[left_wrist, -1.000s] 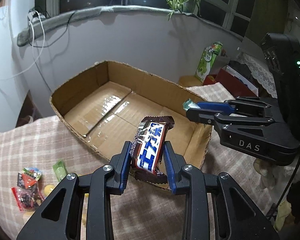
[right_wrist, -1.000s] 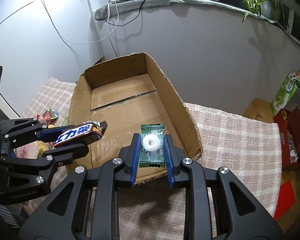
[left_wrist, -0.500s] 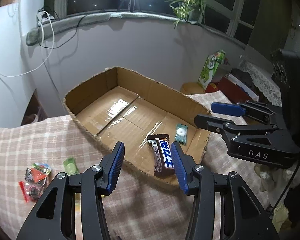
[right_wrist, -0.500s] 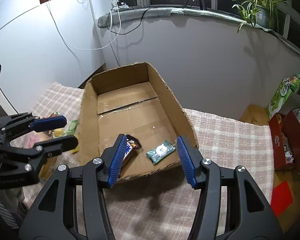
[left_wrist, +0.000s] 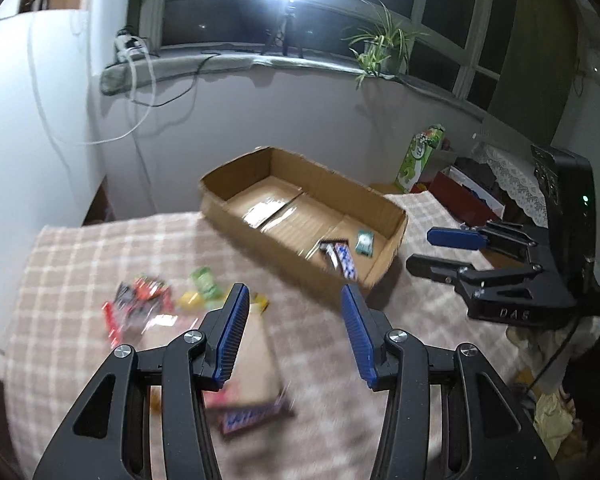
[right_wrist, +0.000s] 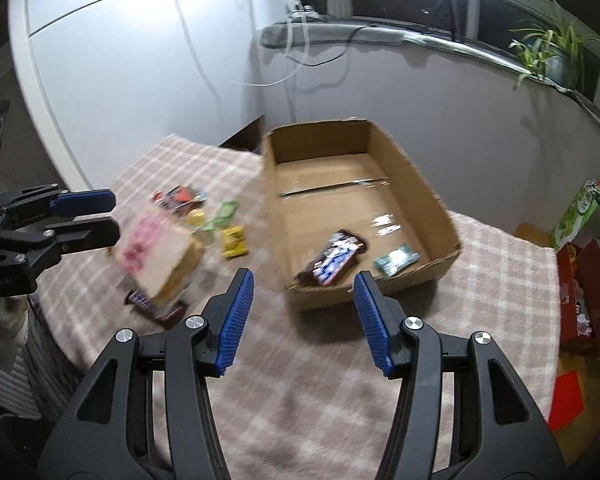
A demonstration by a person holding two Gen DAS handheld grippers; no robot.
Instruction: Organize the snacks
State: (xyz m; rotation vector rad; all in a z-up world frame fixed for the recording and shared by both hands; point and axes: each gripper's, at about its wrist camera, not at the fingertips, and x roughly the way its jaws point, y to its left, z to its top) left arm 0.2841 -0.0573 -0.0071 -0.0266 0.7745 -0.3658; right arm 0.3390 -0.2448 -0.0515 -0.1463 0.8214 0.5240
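Note:
An open cardboard box (left_wrist: 392, 216) (right_wrist: 428, 196) stands on the checked cloth. Inside it lie a brown-and-blue chocolate bar (left_wrist: 342, 262) (right_wrist: 334, 258) and a green mint packet (left_wrist: 365, 242) (right_wrist: 396, 259). My left gripper (left_wrist: 296, 338) is open and empty, held above the cloth in front of the box. My right gripper (right_wrist: 304, 318) is open and empty, near the box's front wall. Loose snacks lie left of the box: a red packet (left_wrist: 138, 300) (right_wrist: 180, 196), a green packet (left_wrist: 206, 280) (right_wrist: 222, 214), a yellow packet (right_wrist: 234, 242) and another bar (left_wrist: 252, 418) (right_wrist: 156, 306).
A tan packet with pink print (right_wrist: 160, 252) (left_wrist: 256, 356) lies over the loose bar. A green carton (left_wrist: 420, 158) (right_wrist: 584, 208) and a red box (right_wrist: 580, 292) stand right of the table. A wall and a windowsill with a plant (left_wrist: 376, 50) are behind.
Both grippers opened and dropped the chocolate bar and the mint packet into the box. Both have since drawn back and up, away from the box.

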